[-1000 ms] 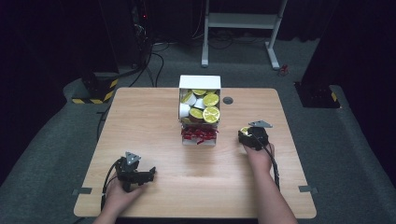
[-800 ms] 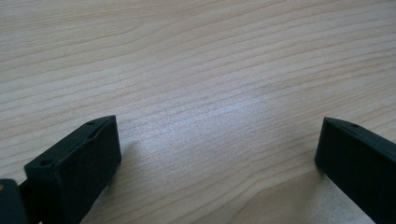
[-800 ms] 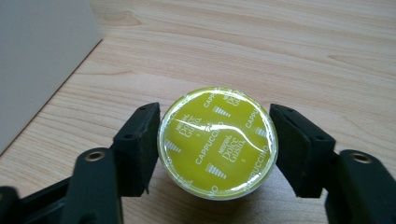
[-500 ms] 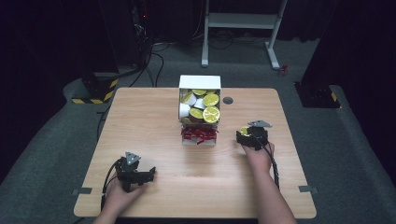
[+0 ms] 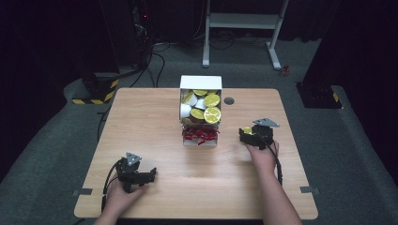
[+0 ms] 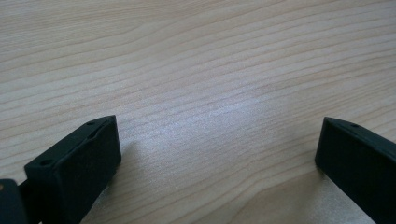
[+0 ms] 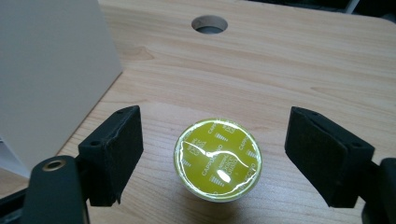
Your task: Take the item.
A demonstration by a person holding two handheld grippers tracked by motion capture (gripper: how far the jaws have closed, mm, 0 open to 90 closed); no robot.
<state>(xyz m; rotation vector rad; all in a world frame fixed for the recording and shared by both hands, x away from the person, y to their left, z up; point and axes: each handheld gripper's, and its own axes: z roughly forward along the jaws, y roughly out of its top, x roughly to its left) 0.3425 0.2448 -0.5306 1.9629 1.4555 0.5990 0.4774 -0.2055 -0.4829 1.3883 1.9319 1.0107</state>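
The room around you is dark, with cables and a white stand on the grey floor, and the lit wooden table (image 5: pixel 155 122) carries a white box (image 5: pixel 201 83) near its far edge, packed with coffee pods whose lids are mostly yellow-green. In front of that box sits a smaller tray of red items (image 5: pixel 200 135); what they are is too small to tell. Your right gripper (image 7: pixel 212 156) has its jaws spread wide on either side of one yellow-lidded pod (image 7: pixel 217 159) standing on the table just right of the box, neither jaw touching it. So the grasp is lined up but not made: I judge that closing on the pod and carrying it wherever it belongs is all yet to do. Your left gripper (image 5: pixel 136 176) rests near the table's front left, jaws spread over bare wood, well apart from the pod.
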